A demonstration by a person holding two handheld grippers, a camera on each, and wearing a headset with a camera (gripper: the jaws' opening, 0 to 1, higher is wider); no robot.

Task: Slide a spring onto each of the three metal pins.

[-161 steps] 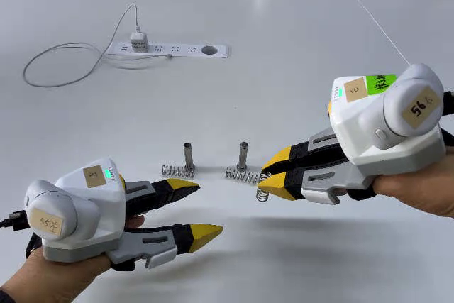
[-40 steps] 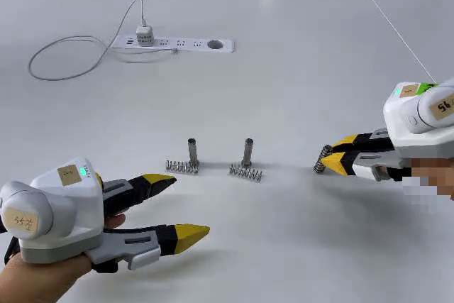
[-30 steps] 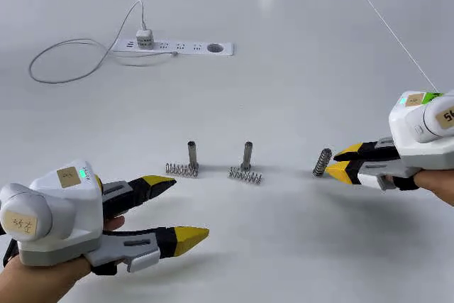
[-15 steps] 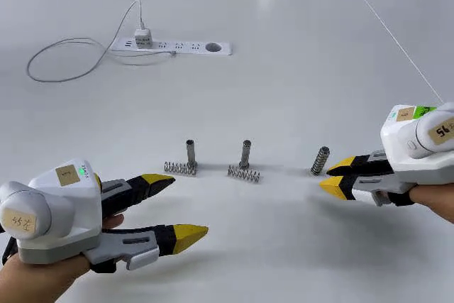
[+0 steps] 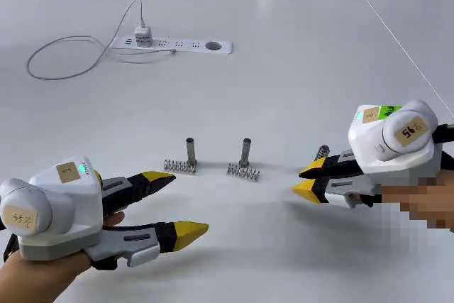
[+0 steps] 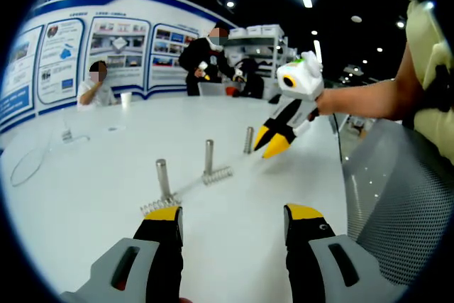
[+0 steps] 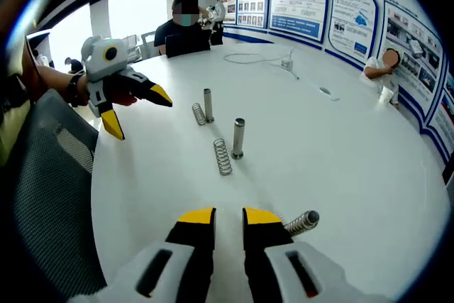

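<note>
one done: sprung pin (image 5: pixel 321 152) just beside right gripper (image 5: pixel 303 179) tips, slightly parted, empty. left pin (image 5: pixel 190 150), middle pin (image 5: pixel 245 151) bare, loose springs (image 5: pixel 243 171) ahead of left gripper (image 5: pixel 183 204), wide open, empty.

The worktop (image 5: pixel 298 69) is a smooth white surface with a soft, low sheen. The pins (image 5: pixel 190 150) are dull grey metal, satin rather than polished; the springs (image 5: pixel 243 171) are thin bright metal wire. The left hand-held gripper (image 5: pixel 190 202) and right hand-held gripper (image 5: pixel 298 181) have smooth white plastic shells, matt black and yellow jaws and paper labels. The power strip (image 5: pixel 174 45) is glossy white plastic
</note>
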